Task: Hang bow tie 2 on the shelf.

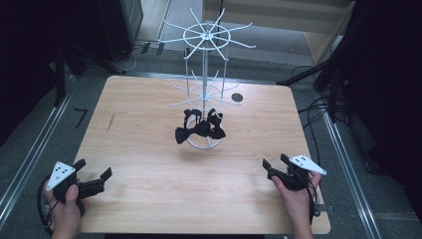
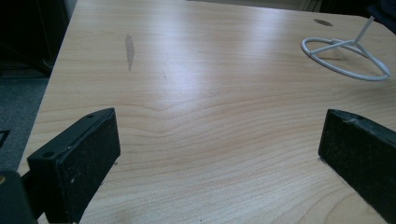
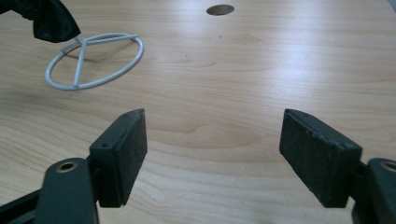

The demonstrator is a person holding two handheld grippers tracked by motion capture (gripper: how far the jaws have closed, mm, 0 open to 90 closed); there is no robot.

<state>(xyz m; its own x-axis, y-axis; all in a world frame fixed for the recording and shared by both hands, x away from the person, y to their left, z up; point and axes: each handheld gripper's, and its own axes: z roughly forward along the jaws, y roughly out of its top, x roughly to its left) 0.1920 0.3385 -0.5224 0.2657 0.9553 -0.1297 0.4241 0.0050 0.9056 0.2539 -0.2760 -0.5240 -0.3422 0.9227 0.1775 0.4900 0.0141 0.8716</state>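
Two black bow ties (image 1: 200, 130) are seen hanging low on the white wire stand (image 1: 205, 74), just above its ring base, in the middle of the desk (image 1: 149, 164). They lie well ahead of both grippers, to the right of the left gripper (image 1: 94, 175) and to the left of the right gripper (image 1: 273, 165). The upper hooks of the stand are seen bare, as are most of the lower ones.

The left gripper is held low over the near left corner of the desk with its jaws spread wide, and nothing is seen between its pads (image 2: 88, 168); the ring base (image 2: 348, 58) is found far ahead and to its right. The right gripper (image 3: 212, 154) is likewise held wide open over bare wood, with nothing gripped, and the ring base (image 3: 95, 60) and a corner of black cloth (image 3: 49, 21) are seen ahead and to its left.

Since no loose bow tie is seen on the desk and neither gripper carries anything, the hanging work is judged to be finished or nearly so, with both ties placed and both hands drawn back to the near edge. Alternatively, if the ties are meant to be taken off, nothing is judged to be done yet; this cannot be settled from the pictures.
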